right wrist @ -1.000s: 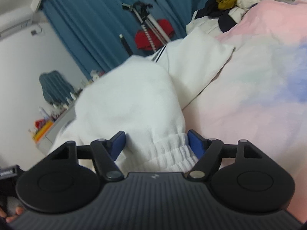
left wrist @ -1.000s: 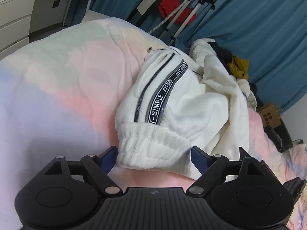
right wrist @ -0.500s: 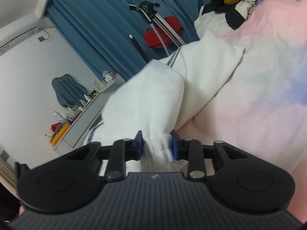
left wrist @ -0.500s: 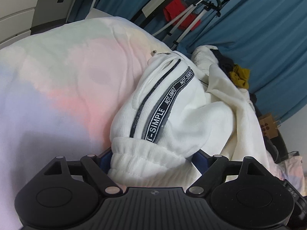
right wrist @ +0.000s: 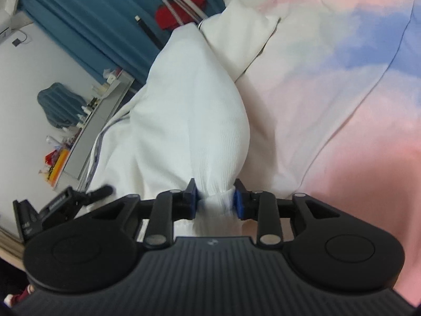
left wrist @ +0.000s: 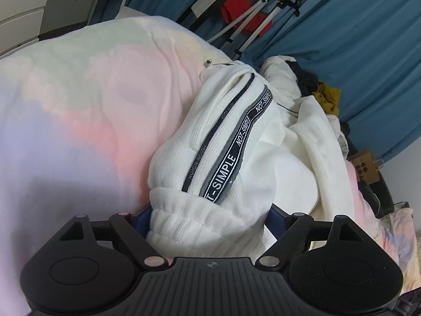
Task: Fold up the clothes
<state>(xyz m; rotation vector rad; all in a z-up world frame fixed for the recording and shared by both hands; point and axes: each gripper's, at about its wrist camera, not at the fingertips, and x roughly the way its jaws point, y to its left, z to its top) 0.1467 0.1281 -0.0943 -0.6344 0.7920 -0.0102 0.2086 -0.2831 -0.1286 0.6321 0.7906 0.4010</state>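
A white garment with a black "NOT-SIMPLE" stripe lies bunched on the pastel pink and blue bedspread. Its ribbed cuff sits deep between the wide-apart fingers of my left gripper, which is open. In the right wrist view, another ribbed cuff of the white garment is pinched and bunched between the blue pads. My right gripper is shut on it. The cloth rises from there in a puffed fold over the bedspread.
A pile of other clothes lies at the bed's far end. Behind it hang blue curtains with a tripod in front. A cardboard box stands at the right, white drawers at the left. A cluttered desk shows beside the bed.
My right gripper has gone from open to shut on the cuff and has tilted. My left gripper has moved forward, so its cuff lies deeper between the fingers.
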